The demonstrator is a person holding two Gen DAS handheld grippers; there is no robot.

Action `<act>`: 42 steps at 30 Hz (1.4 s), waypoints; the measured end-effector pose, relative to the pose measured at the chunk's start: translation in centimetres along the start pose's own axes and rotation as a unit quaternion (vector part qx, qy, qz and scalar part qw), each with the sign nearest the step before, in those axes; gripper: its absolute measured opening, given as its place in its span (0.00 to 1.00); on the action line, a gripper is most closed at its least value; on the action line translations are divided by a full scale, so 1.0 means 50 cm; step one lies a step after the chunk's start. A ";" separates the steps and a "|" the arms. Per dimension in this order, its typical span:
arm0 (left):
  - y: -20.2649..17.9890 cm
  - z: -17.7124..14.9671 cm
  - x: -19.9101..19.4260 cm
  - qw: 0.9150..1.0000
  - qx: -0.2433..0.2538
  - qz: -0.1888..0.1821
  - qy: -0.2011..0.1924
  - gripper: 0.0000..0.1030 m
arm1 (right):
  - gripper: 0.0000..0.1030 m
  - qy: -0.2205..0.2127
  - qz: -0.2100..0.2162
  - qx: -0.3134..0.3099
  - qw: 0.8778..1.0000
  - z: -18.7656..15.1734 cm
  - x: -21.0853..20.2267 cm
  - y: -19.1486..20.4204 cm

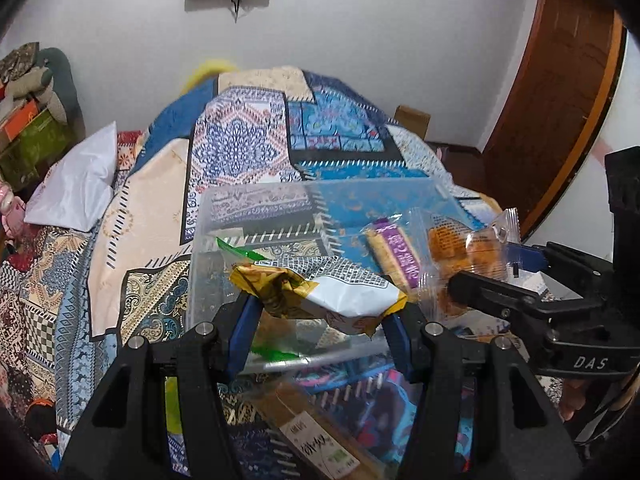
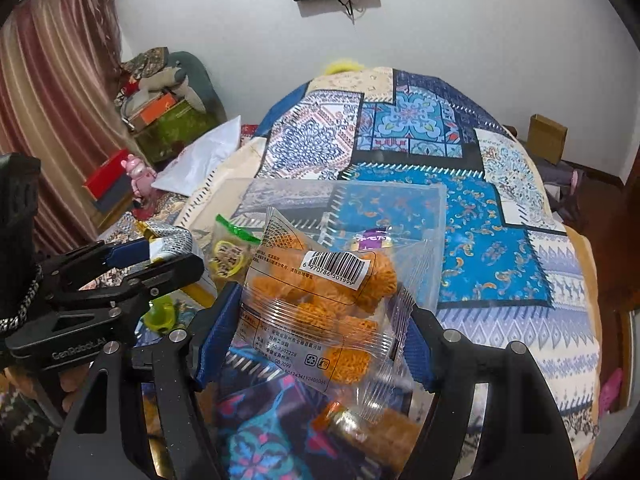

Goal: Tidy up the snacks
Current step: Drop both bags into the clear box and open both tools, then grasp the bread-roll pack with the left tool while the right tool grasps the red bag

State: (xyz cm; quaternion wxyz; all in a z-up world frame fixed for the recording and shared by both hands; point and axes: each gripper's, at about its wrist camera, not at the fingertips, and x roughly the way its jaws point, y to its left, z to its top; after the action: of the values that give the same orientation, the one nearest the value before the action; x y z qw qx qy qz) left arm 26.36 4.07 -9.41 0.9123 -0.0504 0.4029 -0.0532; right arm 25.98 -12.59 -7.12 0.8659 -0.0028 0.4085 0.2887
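Note:
My left gripper [image 1: 320, 316] is shut on a yellow and white snack packet [image 1: 320, 294] and holds it over a clear plastic bin [image 1: 256, 200] on the patterned bedspread. My right gripper [image 2: 320, 336] is shut on a clear bag of orange fried snacks [image 2: 320, 300], also over the bin [image 2: 400, 196]. In the bin lie a purple-labelled biscuit pack [image 1: 394, 252] and a green-topped packet [image 2: 230, 256]. The right gripper [image 1: 496, 276] and its bag [image 1: 464, 248] show at the right of the left wrist view. The left gripper [image 2: 160, 258] shows at the left of the right wrist view.
More snack packets [image 1: 320, 448] lie on the bed in front of the bin. A white pillow [image 1: 76, 184] lies left. Boxes and stuffed items [image 2: 160, 108] are stacked by the curtain. A cardboard box [image 2: 546, 138] stands on the floor at the right. A wooden door [image 1: 560, 100] is right.

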 end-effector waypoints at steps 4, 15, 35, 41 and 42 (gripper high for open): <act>-0.003 0.008 0.030 1.000 0.011 0.006 0.005 0.55 | 0.68 0.011 -0.001 -0.003 1.000 0.005 0.030 -0.001; -0.012 0.006 0.039 1.000 0.018 0.023 -0.004 0.64 | 0.72 0.016 -0.010 -0.007 1.000 0.008 0.045 -0.007; -0.015 -0.097 -0.168 0.998 0.018 0.036 -0.038 0.86 | 0.81 -0.031 -0.013 -0.029 0.999 -0.070 -0.155 0.020; -0.009 -0.177 -0.193 0.998 0.020 0.050 -0.022 0.90 | 0.81 -0.020 -0.028 -0.029 0.999 -0.140 -0.191 0.013; -0.008 -0.190 -0.192 0.998 0.020 0.052 -0.017 0.90 | 0.81 -0.016 -0.029 -0.029 0.999 -0.154 -0.194 0.011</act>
State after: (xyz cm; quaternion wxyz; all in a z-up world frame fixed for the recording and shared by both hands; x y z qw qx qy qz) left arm 12.87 4.53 -8.71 0.9214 -0.0117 0.3882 -0.0130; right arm 15.43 -18.82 -5.26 0.8801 -0.0354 0.3855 0.2748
